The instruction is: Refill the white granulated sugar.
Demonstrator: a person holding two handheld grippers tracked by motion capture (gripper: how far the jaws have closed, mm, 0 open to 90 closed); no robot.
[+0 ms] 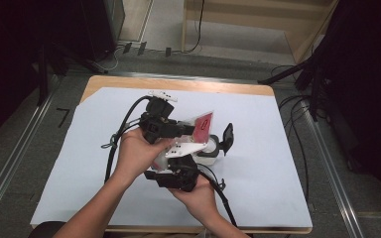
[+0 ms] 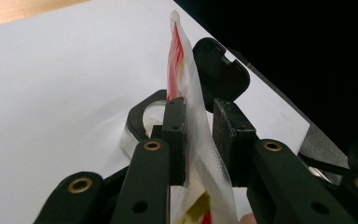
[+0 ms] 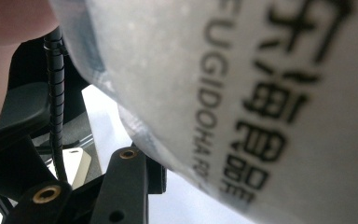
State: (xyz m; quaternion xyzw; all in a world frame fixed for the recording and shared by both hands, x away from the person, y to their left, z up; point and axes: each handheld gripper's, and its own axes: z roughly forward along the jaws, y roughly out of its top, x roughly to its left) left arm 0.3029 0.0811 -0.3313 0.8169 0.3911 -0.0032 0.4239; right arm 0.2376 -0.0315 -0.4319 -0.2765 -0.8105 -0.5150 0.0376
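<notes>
A red and white sealed pouch (image 1: 204, 126) is held up over the middle of the table between both grippers. My left gripper (image 1: 192, 130) comes in from the left and is shut on the pouch's upper part; in the left gripper view the pouch (image 2: 179, 51) stands edge-on between the two pads. My right gripper (image 1: 173, 159) reaches up from below and is shut on the lower part. In the right gripper view the pouch (image 3: 261, 93), printed with dark lettering, lies against one finger (image 3: 126, 186) and hides the other jaw.
A small round clear container (image 1: 209, 152) with its black lid (image 1: 226, 137) flipped open stands on the white sheet (image 1: 104, 148) just right of the grippers. Black cables trail from both grippers toward the near edge. The wooden tabletop (image 1: 178, 84) shows at the far edge.
</notes>
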